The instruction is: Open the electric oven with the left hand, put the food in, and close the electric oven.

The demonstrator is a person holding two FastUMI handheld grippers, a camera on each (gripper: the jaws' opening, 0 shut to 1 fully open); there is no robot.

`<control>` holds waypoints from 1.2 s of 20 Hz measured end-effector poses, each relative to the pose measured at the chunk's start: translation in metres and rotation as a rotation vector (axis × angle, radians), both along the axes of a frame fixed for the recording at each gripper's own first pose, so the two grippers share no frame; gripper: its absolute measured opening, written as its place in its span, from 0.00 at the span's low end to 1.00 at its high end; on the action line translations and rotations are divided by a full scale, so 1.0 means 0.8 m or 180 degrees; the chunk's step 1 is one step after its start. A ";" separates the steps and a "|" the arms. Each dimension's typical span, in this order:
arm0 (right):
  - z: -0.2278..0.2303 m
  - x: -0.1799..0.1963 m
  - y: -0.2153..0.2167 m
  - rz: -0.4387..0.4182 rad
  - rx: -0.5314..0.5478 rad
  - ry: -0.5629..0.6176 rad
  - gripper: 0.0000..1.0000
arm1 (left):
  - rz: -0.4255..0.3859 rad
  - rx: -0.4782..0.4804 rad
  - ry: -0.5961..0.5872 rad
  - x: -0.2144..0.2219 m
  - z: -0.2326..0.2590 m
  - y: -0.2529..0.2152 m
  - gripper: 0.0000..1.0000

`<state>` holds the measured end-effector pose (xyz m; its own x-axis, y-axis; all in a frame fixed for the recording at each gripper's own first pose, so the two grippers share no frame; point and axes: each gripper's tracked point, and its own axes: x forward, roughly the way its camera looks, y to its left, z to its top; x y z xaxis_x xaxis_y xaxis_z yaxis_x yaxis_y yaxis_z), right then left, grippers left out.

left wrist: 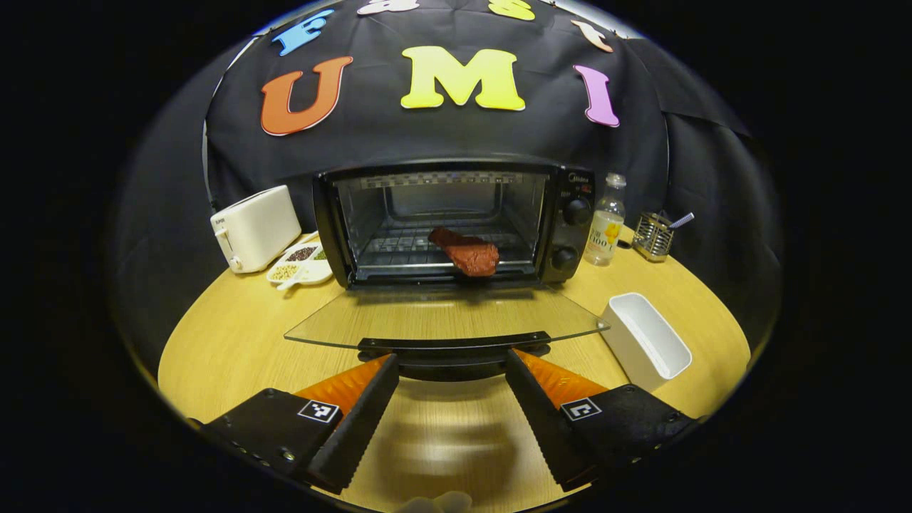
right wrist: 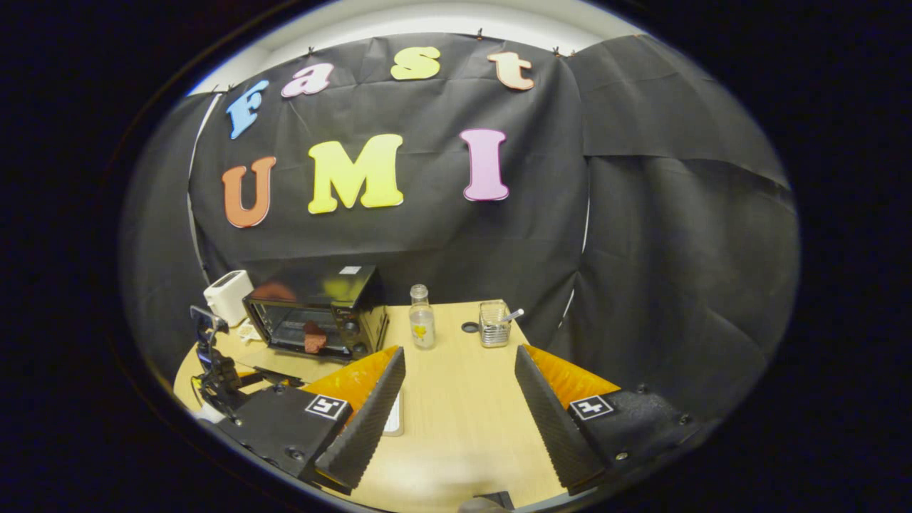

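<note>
Black cloth hangs behind a round wooden table (left wrist: 235, 335) on which the electric oven (left wrist: 452, 221) stands with its glass door (left wrist: 445, 317) folded down flat. A reddish piece of food (left wrist: 467, 253) lies on the rack inside, toward the front right of the cavity. In the left gripper view, the left gripper (left wrist: 452, 370) sits just before the door's dark handle (left wrist: 452, 349), jaws spread wide with one finger at each side of the handle, pressing on nothing. A white toaster (left wrist: 255, 228) and a divided dish of beans (left wrist: 299, 265) stand left of the oven; a clear bottle (left wrist: 605, 224), a wire holder (left wrist: 652, 236) and a white rectangular tray (left wrist: 645, 340) are on its right.

From the right gripper view, the right gripper (right wrist: 459, 377) hangs well back over the table, jaws open and empty, with the oven, bottle and wire holder ahead of it and the other gripper at the far left by the lowered door.
</note>
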<state>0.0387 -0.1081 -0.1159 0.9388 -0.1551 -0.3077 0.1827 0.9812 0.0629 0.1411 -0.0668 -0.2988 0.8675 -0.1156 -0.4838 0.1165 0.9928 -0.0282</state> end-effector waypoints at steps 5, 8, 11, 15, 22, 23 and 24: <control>-0.005 0.001 -0.002 -0.0026 0.0050 0.0010 0.98 | -0.0012 -0.0050 -0.0273 0.037 0.063 0.003 0.98; -0.006 0.001 -0.005 -0.0064 0.0079 -0.0010 0.98 | -0.0017 -0.0040 -0.0391 0.062 0.089 0.002 0.98; -0.006 -0.001 -0.006 -0.0088 0.0090 -0.0028 0.99 | -0.0021 -0.0028 -0.0481 0.083 0.107 0.004 0.98; -0.007 -0.002 -0.005 -0.0082 0.0124 -0.0026 0.98 | -0.0011 -0.0021 -0.0575 0.118 0.128 0.002 0.98; 0.002 -0.007 -0.015 -0.0137 0.0128 -0.0068 0.98 | 0.0008 -0.0036 -0.0591 0.163 0.140 -0.003 0.99; 0.002 -0.007 -0.017 -0.0147 0.0126 -0.0073 0.98 | -0.0005 -0.0013 -0.0589 0.162 0.140 -0.001 0.99; 0.000 -0.009 -0.017 -0.0153 0.0128 -0.0061 0.96 | -0.0005 -0.0003 -0.0563 0.162 0.134 0.000 0.99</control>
<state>0.0312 -0.1217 -0.1155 0.9363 -0.1881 -0.2967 0.2280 0.9679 0.1061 0.2703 -0.0672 -0.1914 0.9389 -0.1172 -0.3236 0.1211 0.9926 -0.0080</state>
